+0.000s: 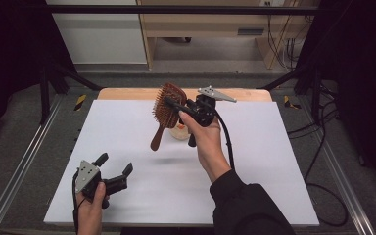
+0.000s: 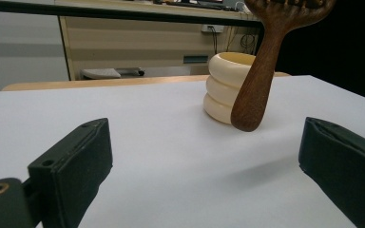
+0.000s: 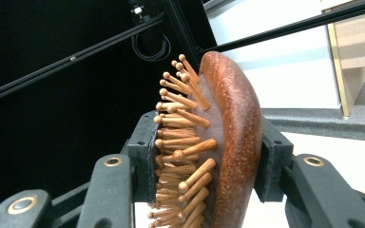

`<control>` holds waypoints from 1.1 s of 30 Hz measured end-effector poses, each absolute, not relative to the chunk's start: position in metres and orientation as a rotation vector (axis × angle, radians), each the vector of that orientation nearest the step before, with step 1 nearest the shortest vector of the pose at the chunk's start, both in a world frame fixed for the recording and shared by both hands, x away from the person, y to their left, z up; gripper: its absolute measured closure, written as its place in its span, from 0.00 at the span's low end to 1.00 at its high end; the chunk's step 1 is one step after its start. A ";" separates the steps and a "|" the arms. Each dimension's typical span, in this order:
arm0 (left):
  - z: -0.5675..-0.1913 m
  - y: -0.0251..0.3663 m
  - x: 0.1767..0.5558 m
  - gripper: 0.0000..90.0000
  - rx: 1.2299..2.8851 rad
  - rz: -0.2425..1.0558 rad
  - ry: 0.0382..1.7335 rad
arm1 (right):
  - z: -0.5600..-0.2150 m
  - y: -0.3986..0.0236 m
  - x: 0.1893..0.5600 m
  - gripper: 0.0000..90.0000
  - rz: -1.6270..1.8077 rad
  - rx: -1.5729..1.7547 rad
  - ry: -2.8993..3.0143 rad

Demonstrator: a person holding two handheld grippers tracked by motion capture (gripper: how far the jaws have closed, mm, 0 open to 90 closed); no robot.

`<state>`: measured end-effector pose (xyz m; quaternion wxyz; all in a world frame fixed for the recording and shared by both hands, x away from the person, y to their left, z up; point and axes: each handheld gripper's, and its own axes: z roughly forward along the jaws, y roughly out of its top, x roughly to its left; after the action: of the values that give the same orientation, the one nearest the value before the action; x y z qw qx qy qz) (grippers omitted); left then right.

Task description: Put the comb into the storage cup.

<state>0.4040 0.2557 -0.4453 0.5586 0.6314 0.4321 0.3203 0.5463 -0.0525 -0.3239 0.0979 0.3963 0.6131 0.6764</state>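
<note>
Wooden hairbrush held up over the cream holder, handle down.

High view: the right gripper clamps the hairbrush by its head above the white table; the left gripper rests with jaws apart, holding nothing.
Left gripper view: the dark handle hangs just beside the ribbed holder; an off-centre descent could tip it.
Right gripper view: one pad bears on the peg bristles, the other on the rounded back, so the brush may twist.
</note>
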 end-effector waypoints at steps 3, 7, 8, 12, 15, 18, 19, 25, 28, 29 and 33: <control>-0.445 0.256 0.404 0.04 1.490 0.753 1.018 | -0.322 -0.052 0.548 0.58 2.005 1.176 1.808; -0.446 0.256 0.404 0.04 1.488 0.754 1.019 | -0.319 -0.052 0.550 0.58 2.002 1.175 1.802; -0.446 0.256 0.404 0.04 1.487 0.755 1.020 | -0.318 -0.052 0.551 0.58 2.000 1.171 1.801; -0.446 0.256 0.404 0.04 1.499 0.756 1.014 | -0.314 -0.052 0.557 0.58 1.990 1.180 1.794; -0.446 0.256 0.404 0.04 1.496 0.761 1.013 | -0.310 -0.051 0.562 0.58 1.988 1.192 1.782; -0.446 0.257 0.405 0.04 1.490 0.761 1.020 | -0.306 -0.050 0.568 0.58 1.978 1.195 1.778; -0.446 0.257 0.405 0.04 1.488 0.762 1.020 | -0.304 -0.049 0.569 0.58 1.975 1.193 1.775; -0.446 0.260 0.405 0.04 1.480 0.767 1.026 | -0.298 -0.048 0.576 0.58 1.974 1.192 1.759; -0.446 0.261 0.406 0.04 1.478 0.768 1.027 | -0.297 -0.048 0.580 0.58 1.974 1.195 1.749; -0.446 0.261 0.406 0.04 1.478 0.768 1.027 | -0.296 -0.048 0.580 0.58 1.974 1.199 1.747; -0.446 0.261 0.406 0.04 1.478 0.769 1.027 | -0.295 -0.049 0.582 0.58 1.975 1.201 1.739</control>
<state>0.4058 0.2614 -0.4460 0.5583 0.6264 0.4354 0.3261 0.5821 -0.0487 -0.2955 0.1245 0.4120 0.5965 0.6775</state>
